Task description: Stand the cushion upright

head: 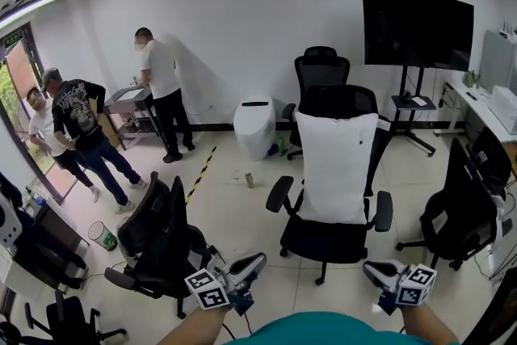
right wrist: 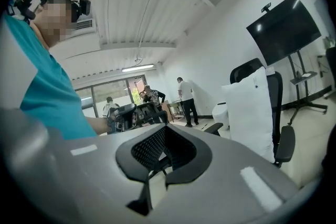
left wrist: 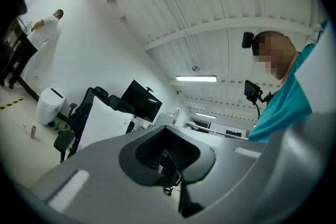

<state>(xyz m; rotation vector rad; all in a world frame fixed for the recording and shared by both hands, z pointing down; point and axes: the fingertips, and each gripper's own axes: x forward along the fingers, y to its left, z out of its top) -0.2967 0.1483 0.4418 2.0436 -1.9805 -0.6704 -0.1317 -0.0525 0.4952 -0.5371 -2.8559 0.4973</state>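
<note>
Though judged soft and light, the cushion [head: 335, 167] (well ahead of the left claw [head: 257, 260] and right claw [head: 369, 267]) is best pinched by a top corner. Both are closed on nothing.

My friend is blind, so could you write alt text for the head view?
A large white rectangular cushion stands upright on the seat of a black office chair. Near the bottom edge, the left gripper and right gripper hang empty, well short of it.
</note>
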